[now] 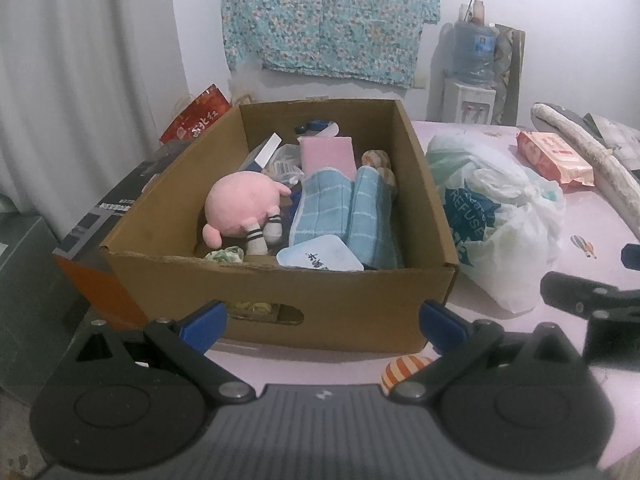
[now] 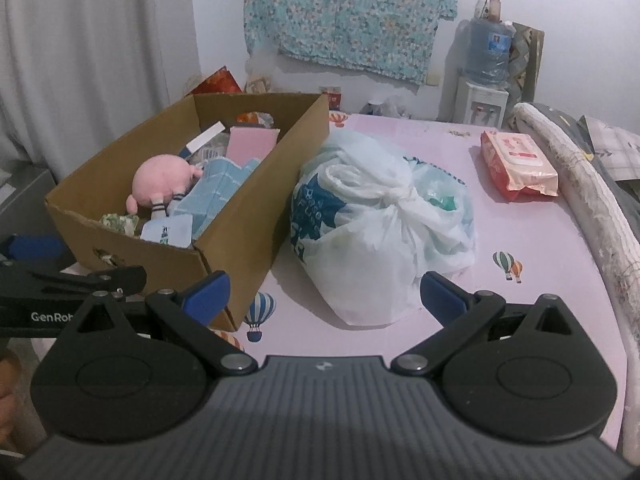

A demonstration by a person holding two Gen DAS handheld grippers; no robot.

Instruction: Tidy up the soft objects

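Cardboard, brown and open-topped, the box point(image 1: 280, 292) on the pink bench point(image 2: 500, 240) holds a pink plush toy point(image 1: 240, 208) beside a folded blue checked towel point(image 1: 340, 208). Both the left hand-held gripper point(image 1: 323, 322) and right hand-held gripper point(image 2: 325, 294) gape apart, empty; a knotted white plastic bag point(image 2: 380, 232) sits just beside the box.

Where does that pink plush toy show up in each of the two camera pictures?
Left wrist view: the pink plush toy lies left of centre, inside the cardboard box.
Right wrist view: it sits in the left part of the picture, in the same box.
Shared landmark: the knotted white plastic bag right of the box.
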